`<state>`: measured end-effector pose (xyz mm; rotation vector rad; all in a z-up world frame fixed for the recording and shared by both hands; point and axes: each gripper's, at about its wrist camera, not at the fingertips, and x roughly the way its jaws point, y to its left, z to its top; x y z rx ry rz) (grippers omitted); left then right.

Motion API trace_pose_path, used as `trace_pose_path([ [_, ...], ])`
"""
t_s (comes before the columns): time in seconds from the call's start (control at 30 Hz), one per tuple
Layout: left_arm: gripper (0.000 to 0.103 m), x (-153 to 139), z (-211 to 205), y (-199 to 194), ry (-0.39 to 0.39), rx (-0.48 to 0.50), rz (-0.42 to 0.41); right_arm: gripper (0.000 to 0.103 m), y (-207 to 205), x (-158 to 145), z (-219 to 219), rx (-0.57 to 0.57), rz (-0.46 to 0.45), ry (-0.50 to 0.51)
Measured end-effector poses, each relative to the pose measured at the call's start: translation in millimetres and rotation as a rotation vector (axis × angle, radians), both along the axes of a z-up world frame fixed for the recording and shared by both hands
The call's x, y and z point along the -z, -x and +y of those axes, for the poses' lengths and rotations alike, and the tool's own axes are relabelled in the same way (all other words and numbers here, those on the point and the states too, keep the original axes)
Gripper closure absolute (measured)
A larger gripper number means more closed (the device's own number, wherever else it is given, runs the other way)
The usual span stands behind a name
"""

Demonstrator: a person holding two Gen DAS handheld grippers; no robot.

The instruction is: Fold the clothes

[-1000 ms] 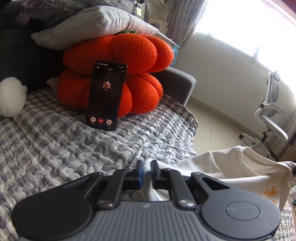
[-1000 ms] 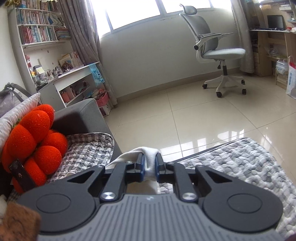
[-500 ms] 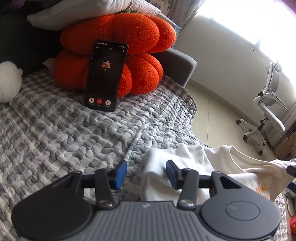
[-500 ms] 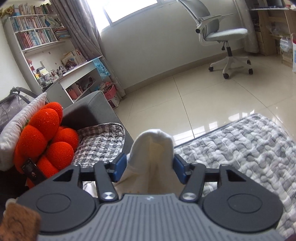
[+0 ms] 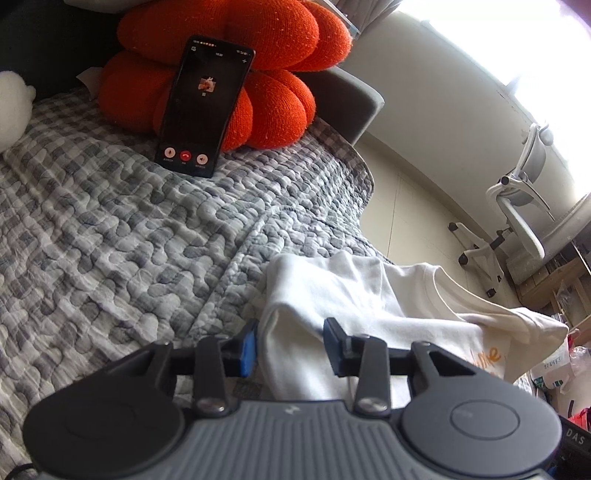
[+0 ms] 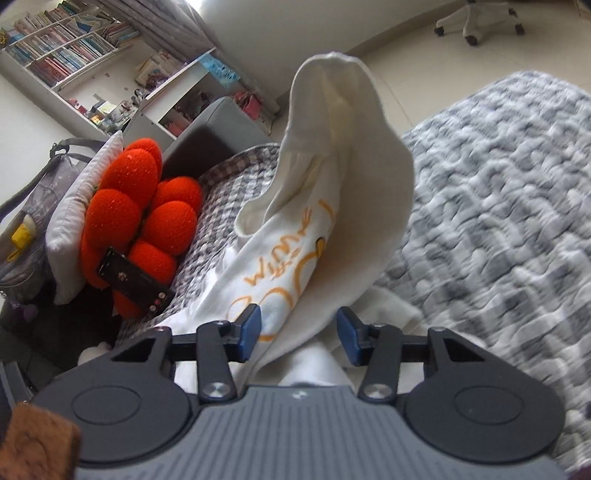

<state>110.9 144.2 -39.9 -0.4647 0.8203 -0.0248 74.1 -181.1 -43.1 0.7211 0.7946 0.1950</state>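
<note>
A white T-shirt (image 5: 332, 288) with orange print lies bunched on the grey-white quilt (image 5: 110, 240). My left gripper (image 5: 290, 347) hangs just above it. Its jaws are closing, with a fold of the shirt in the gap, and the blue pads do not pinch it. In the right wrist view the shirt (image 6: 343, 184) rises in a loose hump over the quilt (image 6: 498, 203), with the orange lettering facing up. My right gripper (image 6: 299, 334) straddles the near edge of that cloth. Its jaws are closing too, and both pads stand off the fabric.
A black phone (image 5: 203, 107) leans lit against an orange pumpkin cushion (image 5: 229, 29) at the quilt's far end. A white plush (image 5: 11, 103) sits at the left edge. Beyond the quilt are a tiled floor, an office chair (image 5: 517, 206) and bookshelves (image 6: 66, 55). A grey bag (image 6: 26, 229) stands left of the cushion.
Both grippers were shut on shirt folds a second ago. They let go, spread wide, then narrowed somewhat. The shirt sank onto the quilt. The right gripper dipped and rolled.
</note>
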Motion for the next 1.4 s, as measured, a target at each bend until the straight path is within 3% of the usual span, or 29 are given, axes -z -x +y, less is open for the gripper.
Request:
trace_pose_path([
  [0.07, 0.071, 5.1, -2.9, -2.0, -0.003, 0.002, 0.017, 0.072, -0.6, 4.5, 0.3, 0.007, 0.014, -0.006],
  [0.13, 0.073, 9.3, -6.1, -4.0, -0.022, 0.001, 0.030, 0.073, -0.4, 7.6, -0.6, 0.012, 0.026, -0.018],
  [0.37, 0.073, 10.3, -14.4, -4.3, -0.096, -0.003, 0.029, 0.068, 18.4, -2.3, -13.2, 0.020, -0.003, 0.013],
  [0.8, 0.072, 10.5, -16.6, -4.1, -0.046, 0.021, 0.021, 0.066, 8.7, 13.9, -18.9, 0.086, 0.016, 0.013],
  [0.9, 0.072, 10.5, -18.5, -4.6, -0.058, 0.022, 0.021, 0.073, 6.3, 14.7, -15.7, 0.099, 0.004, 0.047],
  [1.0, 0.073, 10.6, -19.0, -5.3, -0.064, 0.021, 0.021, 0.083, 5.4, 15.4, -13.8, 0.107, -0.001, 0.074],
  [1.07, 0.073, 10.4, -18.6, -4.9, -0.065, 0.019, 0.019, 0.095, 6.0, 15.4, -14.6, 0.114, -0.007, 0.080],
  [1.13, 0.074, 9.8, -18.9, -4.5, -0.064, 0.022, 0.012, 0.099, 7.0, 14.3, -16.0, 0.127, -0.017, 0.084],
  [1.27, 0.093, 8.3, -20.6, -3.8, -0.062, 0.031, -0.006, 0.100, 10.2, 3.2, -14.9, 0.164, -0.068, 0.116],
  [1.4, 0.096, 3.8, -21.2, -1.3, -0.063, 0.010, -0.042, 0.101, 14.9, -10.2, -13.5, 0.214, -0.133, 0.184],
])
